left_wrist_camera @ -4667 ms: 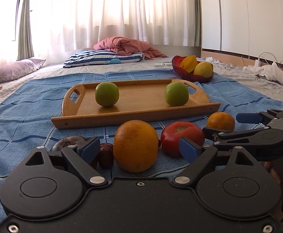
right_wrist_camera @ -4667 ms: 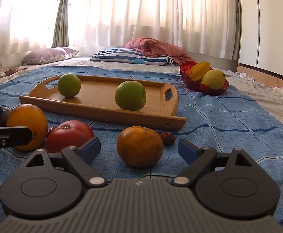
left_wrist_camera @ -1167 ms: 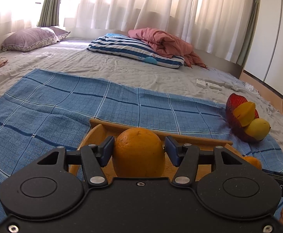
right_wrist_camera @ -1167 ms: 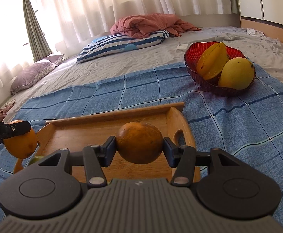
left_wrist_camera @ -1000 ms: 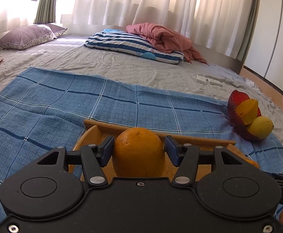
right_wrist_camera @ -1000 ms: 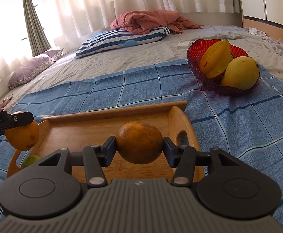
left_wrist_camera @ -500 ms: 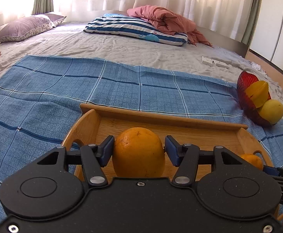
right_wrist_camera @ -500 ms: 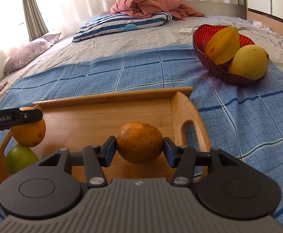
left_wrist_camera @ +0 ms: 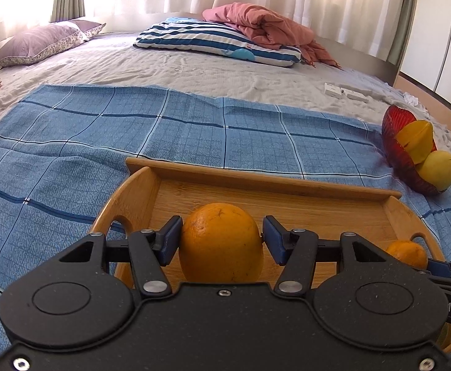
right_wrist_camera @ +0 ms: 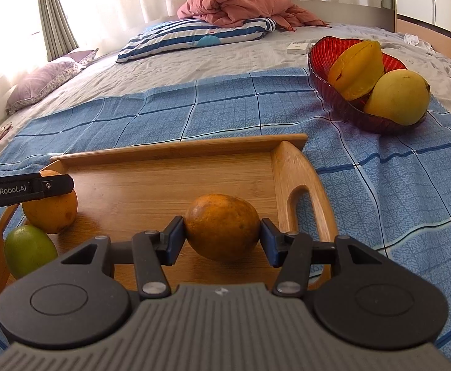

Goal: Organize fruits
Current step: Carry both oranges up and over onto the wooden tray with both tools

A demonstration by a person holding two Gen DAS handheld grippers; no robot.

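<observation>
Both tools have come lower over the wooden tray [right_wrist_camera: 169,182] than half a second ago, and more of its floor now shows. The left tool [left_wrist_camera: 222,240] is clamped on a bright orange [left_wrist_camera: 221,242] near the tray's left handle; the right tool [right_wrist_camera: 222,238] is clamped on a duller, brownish orange [right_wrist_camera: 222,227] just beside the right handle. Whether either fruit touches the wood is hidden by the tool bodies. One green fruit [right_wrist_camera: 29,250] sits in the tray's left corner, partly cut off by the right tool's housing (a second seen earlier is out of sight). Counted: two oranges, one green fruit, one tray, and one red bowl [right_wrist_camera: 339,99] on the blue checked cloth [right_wrist_camera: 380,185], holding a starfruit [right_wrist_camera: 356,69] and a yellow mango [right_wrist_camera: 398,97]
</observation>
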